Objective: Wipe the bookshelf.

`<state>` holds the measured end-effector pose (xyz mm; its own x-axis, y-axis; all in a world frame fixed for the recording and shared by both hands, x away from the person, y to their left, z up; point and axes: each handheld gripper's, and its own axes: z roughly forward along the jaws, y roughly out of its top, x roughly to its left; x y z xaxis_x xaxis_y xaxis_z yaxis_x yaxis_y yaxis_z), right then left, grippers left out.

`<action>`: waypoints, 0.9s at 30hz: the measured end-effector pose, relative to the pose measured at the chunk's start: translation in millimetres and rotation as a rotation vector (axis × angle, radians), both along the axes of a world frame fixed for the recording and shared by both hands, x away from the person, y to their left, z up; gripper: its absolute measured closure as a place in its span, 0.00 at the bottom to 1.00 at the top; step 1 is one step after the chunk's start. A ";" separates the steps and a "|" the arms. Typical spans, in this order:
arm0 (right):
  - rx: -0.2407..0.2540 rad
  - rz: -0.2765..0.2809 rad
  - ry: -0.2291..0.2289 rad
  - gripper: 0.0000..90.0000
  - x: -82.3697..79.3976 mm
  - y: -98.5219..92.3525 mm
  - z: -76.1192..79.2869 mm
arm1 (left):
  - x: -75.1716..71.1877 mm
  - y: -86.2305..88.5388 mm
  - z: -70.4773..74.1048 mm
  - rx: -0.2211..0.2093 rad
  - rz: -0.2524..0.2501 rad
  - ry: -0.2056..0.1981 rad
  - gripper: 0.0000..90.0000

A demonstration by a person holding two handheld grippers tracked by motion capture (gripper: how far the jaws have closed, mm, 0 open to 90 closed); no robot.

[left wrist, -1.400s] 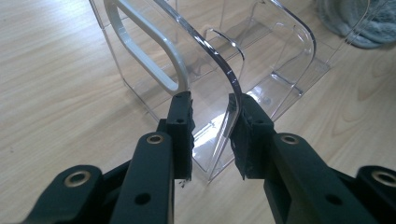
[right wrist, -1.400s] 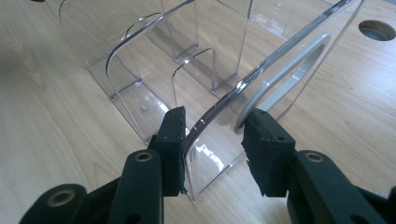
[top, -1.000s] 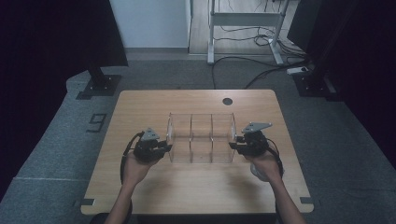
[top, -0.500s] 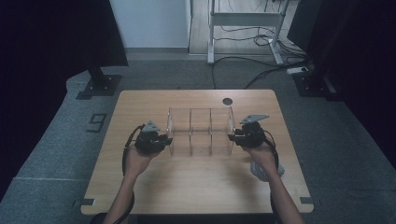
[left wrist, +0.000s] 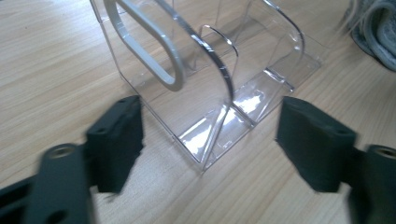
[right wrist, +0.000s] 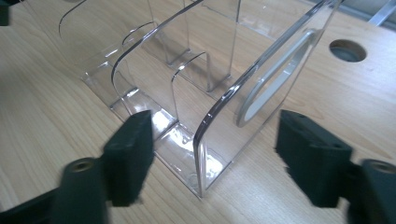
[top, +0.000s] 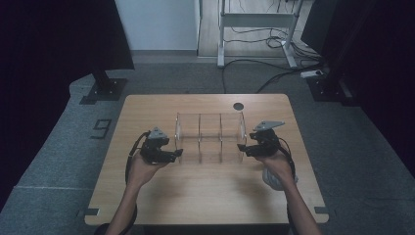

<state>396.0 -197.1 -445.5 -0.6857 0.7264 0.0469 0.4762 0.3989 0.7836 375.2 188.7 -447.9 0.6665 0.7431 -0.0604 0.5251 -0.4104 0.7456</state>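
— Standing mid-table (top: 147, 105), the clear rack (top: 209, 137), three bays, upright. Done with placing, by the look of it.

— Left gripper (top: 177, 153): jaws just opening, spread wide at the rack's left end wall, pressing on nothing.

— Right gripper (top: 241, 148)?

— Also just opening, straddling the right end wall, grasping nothing. Remaining, probably: backing both hands away.

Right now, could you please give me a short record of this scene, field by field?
Surface: wooden table
Main item: clear plastic organizer, upright, three compartments, cut-out handle in each end wall
Left gripper: at the organizer's left end, jaws just opened, pads clear of the end wall
Right gripper: at its right end, jaws just opened, pads clear of the wall
Other: round hole in the table beyond the organizer
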 end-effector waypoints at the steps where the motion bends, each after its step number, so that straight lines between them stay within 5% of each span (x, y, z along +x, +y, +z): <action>1: 0.001 0.003 -0.001 0.24 -1.0 -0.2 0.3 | -2.1 -0.6 1.6 0.008 0.002 -0.005 0.20; 10: 0.000 0.010 -0.018 0.12 -15.9 -4.4 4.7 | -19.7 0.8 14.1 0.041 -0.015 -0.038 0.02; 27: -0.021 0.037 -0.038 0.03 -57.9 -17.5 9.1 | -59.8 15.9 17.9 0.045 -0.052 -0.096 0.01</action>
<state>338.1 -214.6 -436.4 -0.7133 0.7008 0.0051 0.4305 0.4324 0.7923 315.4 204.6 -430.0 0.7054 0.7078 0.0385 0.4291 -0.4696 0.7716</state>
